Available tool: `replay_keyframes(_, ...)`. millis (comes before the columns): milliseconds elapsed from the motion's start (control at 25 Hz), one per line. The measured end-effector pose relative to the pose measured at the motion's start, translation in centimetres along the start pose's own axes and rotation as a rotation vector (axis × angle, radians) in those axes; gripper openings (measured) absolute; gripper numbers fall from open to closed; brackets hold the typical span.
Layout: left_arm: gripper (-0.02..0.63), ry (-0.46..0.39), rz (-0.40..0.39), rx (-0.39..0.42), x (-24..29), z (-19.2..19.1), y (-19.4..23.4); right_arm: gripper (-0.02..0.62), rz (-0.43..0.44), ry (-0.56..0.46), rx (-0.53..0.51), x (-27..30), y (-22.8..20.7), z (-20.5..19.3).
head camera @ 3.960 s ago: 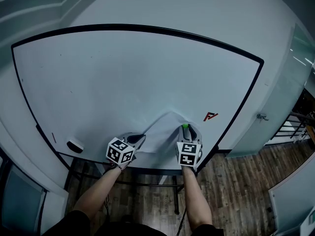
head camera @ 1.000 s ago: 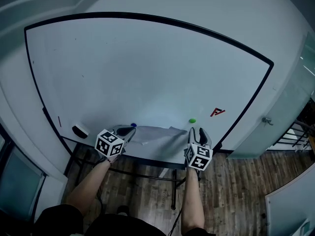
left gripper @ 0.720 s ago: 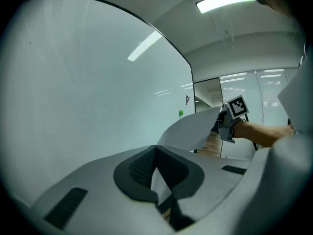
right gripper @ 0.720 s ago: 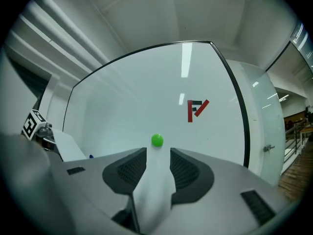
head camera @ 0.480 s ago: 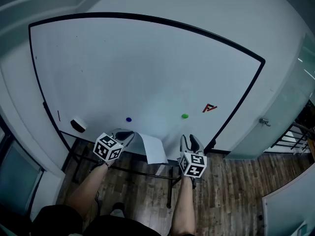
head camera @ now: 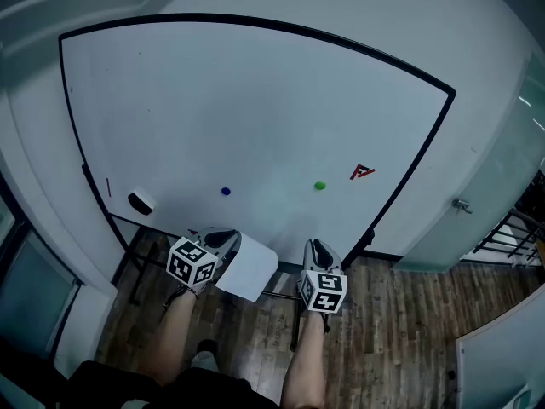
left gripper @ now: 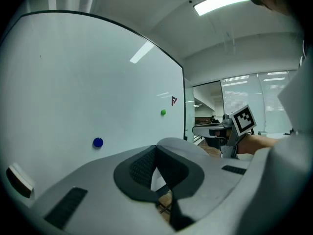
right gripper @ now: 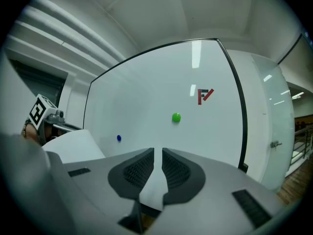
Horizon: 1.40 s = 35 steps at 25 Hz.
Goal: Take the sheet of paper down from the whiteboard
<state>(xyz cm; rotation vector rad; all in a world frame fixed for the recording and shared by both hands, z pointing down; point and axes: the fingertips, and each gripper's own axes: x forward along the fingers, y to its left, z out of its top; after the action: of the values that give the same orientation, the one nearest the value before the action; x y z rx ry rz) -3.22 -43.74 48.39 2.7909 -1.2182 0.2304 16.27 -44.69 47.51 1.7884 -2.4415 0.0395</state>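
The white sheet of paper [head camera: 248, 272] is off the whiteboard [head camera: 255, 100] and hangs to the right of my left gripper [head camera: 223, 239], which is shut on its left edge. From the right gripper view the sheet [right gripper: 73, 148] shows at the left, curled. In its own view my left gripper [left gripper: 156, 153] has its jaws together. My right gripper [head camera: 317, 248] is level with the left one and apart from the paper. Its jaws [right gripper: 158, 153] have just been closing to a narrow slit with nothing between them. A blue magnet [head camera: 226, 191] and a green magnet [head camera: 320, 185] sit on the board.
A red logo [head camera: 362, 172] marks the board's right side, and an eraser [head camera: 140, 202] sits at its lower left. The board's black frame [head camera: 409, 177] runs down the right. Below are a stand's bars and wooden floor [head camera: 400, 313]. A glass partition [head camera: 511, 186] stands at the right.
Both grippers have drawn back and down from the board. The sheet has come away from the board's lower edge with the left gripper. The right gripper's jaws have narrowed.
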Motion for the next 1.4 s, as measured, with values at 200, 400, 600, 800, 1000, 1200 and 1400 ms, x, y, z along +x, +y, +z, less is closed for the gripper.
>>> replay_keyframes(200,0.021,-0.015,0.021,-0.030,-1.7,-0.4,-1.3,0.037,0.026,0.029,-0.048,-1.4,2.0,-1.2)
replay_keyframes(400,0.021,-0.022,0.039,-0.041,-3.4,-1.3,-2.1,0.025,0.049,0.034,-0.009,-3.1,3.1,-2.4)
replay_keyframes(600,0.021,-0.033,0.047,-0.045,-5.0,-1.5,-2.7,0.025,0.066,0.016,0.015,-5.2,3.9,-2.2)
replay_keyframes(800,0.021,-0.047,0.070,-0.047,-5.7,-1.6,-3.0,0.025,0.081,0.014,0.017,-6.2,4.5,-2.2)
replay_keyframes(1000,0.021,-0.052,0.072,-0.040,-6.1,-1.4,-3.6,0.025,0.093,0.011,0.014,-6.8,4.8,-2.1)
replay_keyframes(1200,0.021,-0.067,0.083,-0.017,-6.8,-0.3,-4.2,0.025,0.095,0.002,0.012,-7.4,4.5,-1.6)
replay_keyframes(1400,0.021,-0.102,0.125,-0.015,-7.2,0.5,-3.8,0.025,0.073,-0.001,0.005,-8.0,3.0,-1.8)
